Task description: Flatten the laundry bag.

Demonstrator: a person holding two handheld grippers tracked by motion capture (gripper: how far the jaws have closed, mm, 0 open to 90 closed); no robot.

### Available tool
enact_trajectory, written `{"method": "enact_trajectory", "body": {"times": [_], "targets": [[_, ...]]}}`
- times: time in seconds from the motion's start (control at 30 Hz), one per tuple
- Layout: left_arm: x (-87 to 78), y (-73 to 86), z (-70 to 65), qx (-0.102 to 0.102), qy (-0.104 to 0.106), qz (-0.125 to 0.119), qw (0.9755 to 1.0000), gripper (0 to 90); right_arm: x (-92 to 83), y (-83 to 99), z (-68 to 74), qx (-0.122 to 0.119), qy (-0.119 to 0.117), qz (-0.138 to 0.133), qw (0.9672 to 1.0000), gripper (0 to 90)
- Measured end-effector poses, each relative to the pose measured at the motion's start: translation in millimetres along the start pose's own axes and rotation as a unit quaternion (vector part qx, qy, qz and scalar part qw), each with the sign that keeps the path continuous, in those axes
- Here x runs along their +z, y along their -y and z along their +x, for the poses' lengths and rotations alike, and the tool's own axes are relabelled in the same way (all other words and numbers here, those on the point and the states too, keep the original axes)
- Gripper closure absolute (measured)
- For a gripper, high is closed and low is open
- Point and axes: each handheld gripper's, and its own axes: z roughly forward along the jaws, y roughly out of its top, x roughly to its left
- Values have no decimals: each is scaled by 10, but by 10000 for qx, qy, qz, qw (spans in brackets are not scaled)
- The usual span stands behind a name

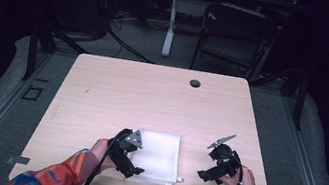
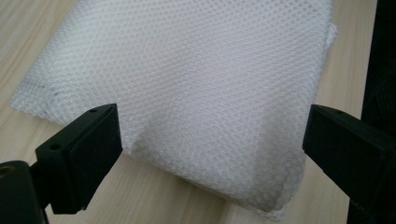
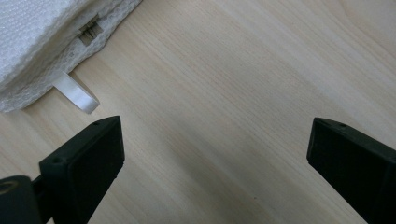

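A white mesh bag point(image 1: 158, 156) lies flat near the front edge of the wooden table point(image 1: 152, 95). My left gripper point(image 1: 135, 171) is open at the bag's front left corner, and its jaws straddle a corner of the mesh bag point(image 2: 196, 93) without touching it. To the right of the bag, my right gripper point(image 1: 203, 175) is open over bare wood, nothing between its jaws. In the right gripper view the mesh bag point(image 3: 42, 37) fills the upper left, with a zipper end point(image 3: 89, 31) and a white pull tab point(image 3: 77, 93) sticking out.
A round dark grommet point(image 1: 195, 83) sits in the table near its far edge. A black folding chair point(image 1: 235, 33) and a white stand leg point(image 1: 171, 22) are on the floor beyond the table. Most of the tabletop is bare wood.
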Motion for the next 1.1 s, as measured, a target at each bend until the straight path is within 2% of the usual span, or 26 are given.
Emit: {"method": "enact_trajectory", "body": {"times": [0.1, 0.2, 0.3, 0.47, 0.5, 0.83, 0.93, 1.1], "targets": [[16, -21, -28, 130, 29, -16, 9999, 72, 5, 1, 12, 30, -11, -42, 10000, 40], [63, -36, -54, 198, 134, 26, 9997, 110, 0, 0, 4, 2, 0, 4, 10000, 42], [104, -44, -93, 249, 230, 51, 9994, 142, 12, 5, 4, 79, -63, -40, 9999, 43], [208, -54, -139, 328, 269, 261, 9988, 158, 2, -3, 7, -4, -18, 46, 10000, 45], [229, -58, -147, 340, 269, 297, 9986, 160, 10, 1, 16, 46, -14, -16, 10000, 45], [356, -85, -197, 413, -4, 511, 9978, 275, 21, -3, 22, 24, -92, 53, 9999, 48], [366, -91, -211, 413, -131, 524, 9977, 324, 27, -6, 24, 7, -77, 66, 9999, 50], [356, -86, -198, 410, -201, 513, 9976, 384, 42, -12, 31, -11, -83, 94, 9999, 56]]}}
